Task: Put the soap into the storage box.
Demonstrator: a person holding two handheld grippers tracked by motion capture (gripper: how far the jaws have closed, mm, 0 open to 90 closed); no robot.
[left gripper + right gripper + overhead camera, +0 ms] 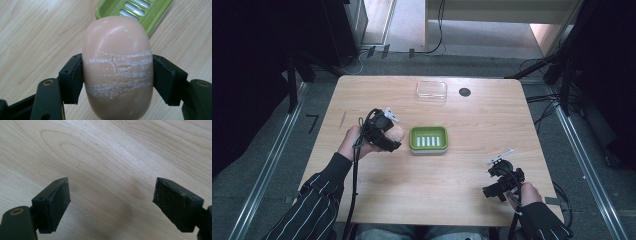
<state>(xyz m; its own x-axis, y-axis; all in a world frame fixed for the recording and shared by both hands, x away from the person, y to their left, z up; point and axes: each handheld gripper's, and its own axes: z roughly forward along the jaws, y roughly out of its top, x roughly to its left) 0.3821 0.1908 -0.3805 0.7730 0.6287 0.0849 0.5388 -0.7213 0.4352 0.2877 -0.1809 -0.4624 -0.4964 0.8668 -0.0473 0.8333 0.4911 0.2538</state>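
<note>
1. The left gripper (117, 82) has its fingers (72, 80) pinching a soap (117, 65) across the short width, one pad on each flank. The right gripper (111, 202) has its fingers (58, 202) spread wide over bare table (105, 152) with nothing between them; in the high view it sits near the table's near right corner (501, 181).
2. The soap is held just above the wood, at the left gripper (384, 131), just left of the green dish (428, 138).
3. Handling, as I judge it: the bar looks stiff, smooth and rounded, so it may squirt out of flat pads. White scuff bands across its middle suggest the surface marks easily. It seems light. The grip at the widest belt, near the middle of its length, looks like the soundest hold.
4. The dish has a raised rim and slotted floor; the soap should clear that rim before lowering.
5. Open wood lies all round the dish. Farther back, a clear lid (431, 90) and a dark hole (464, 92) sit near the far edge, well apart from the path.
</note>
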